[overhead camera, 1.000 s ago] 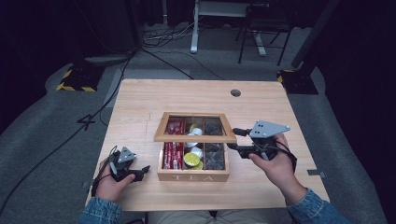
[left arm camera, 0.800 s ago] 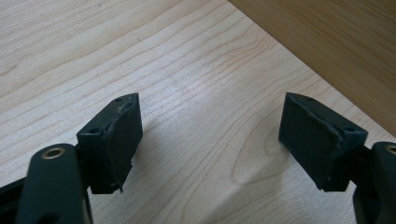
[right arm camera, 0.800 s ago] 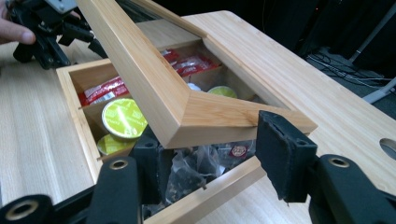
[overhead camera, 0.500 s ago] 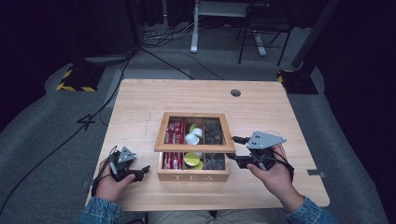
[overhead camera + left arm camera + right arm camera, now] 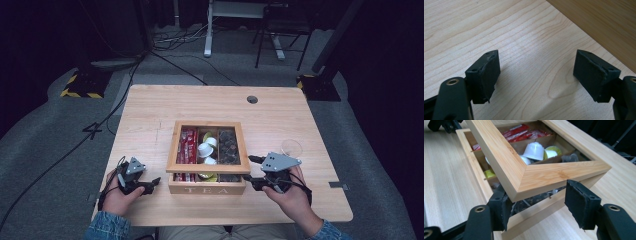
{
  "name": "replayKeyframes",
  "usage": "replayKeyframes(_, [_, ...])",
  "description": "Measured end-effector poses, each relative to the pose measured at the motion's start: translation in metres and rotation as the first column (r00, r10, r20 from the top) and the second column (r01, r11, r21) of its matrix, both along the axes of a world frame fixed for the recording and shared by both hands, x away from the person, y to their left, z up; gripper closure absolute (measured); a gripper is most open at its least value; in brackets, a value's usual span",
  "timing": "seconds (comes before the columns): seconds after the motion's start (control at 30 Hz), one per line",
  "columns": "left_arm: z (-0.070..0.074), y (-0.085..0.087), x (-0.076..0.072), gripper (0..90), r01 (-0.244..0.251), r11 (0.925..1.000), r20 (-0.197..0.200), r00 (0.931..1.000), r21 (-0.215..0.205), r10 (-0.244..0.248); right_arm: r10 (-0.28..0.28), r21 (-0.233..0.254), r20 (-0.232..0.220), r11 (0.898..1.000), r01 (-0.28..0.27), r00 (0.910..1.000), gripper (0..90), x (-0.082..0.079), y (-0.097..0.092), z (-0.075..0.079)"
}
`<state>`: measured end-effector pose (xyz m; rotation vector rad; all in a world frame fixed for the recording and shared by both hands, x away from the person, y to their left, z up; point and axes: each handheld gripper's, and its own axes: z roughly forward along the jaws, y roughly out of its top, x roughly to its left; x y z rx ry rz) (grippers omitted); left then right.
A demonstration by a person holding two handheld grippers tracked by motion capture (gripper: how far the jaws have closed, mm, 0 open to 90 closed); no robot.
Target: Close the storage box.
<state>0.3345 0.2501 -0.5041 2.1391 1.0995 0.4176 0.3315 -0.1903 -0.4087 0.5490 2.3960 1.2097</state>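
I count one wooden tea box [image 5: 207, 185] on the counter [image 5: 150, 110], with one framed lid [image 5: 209, 169] hinged over it, and through that lid I make out three columns of compartments running left to right. I see two white capsules [image 5: 534, 150] clearly in the middle column, with part of a third under the lid's frame, and two yellow-green ones [image 5: 552, 151]. The red sachets [image 5: 188, 142] on the left are a bundle I cannot count singly, and the dark packets [image 5: 228, 145] on the right blur together too. I have two claws: the left claw [image 5: 156, 183] and the right claw [image 5: 250, 170]. One clear round thing [image 5: 291, 147] sits far right of the box.
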Motion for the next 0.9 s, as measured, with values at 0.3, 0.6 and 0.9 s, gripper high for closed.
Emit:
replayKeyframes(0.3, [0.000, 0.000, 0.000, 22.0, 0.000, 1.0000, 0.000, 1.0000, 0.000, 0.000, 0.006, -0.015, -0.031, 1.000, -0.006, 0.9995, 41.1, -0.005, 0.000, -0.009])
replayKeyframes(0.6, [0.000, 0.000, 0.000, 22.0, 0.001, 1.0000, -0.002, 1.0000, 0.001, -0.001, 0.017, -0.050, -0.042, 0.999, -0.019, 0.9990, 40.8, -0.009, 0.001, -0.015])
replayKeyframes(0.9, [0.000, 0.000, 0.000, 22.0, 0.000, 1.0000, 0.000, 1.0000, 0.000, 0.000, 0.020, -0.067, -0.063, 0.997, -0.024, 0.9978, 39.8, -0.011, 0.002, -0.020])
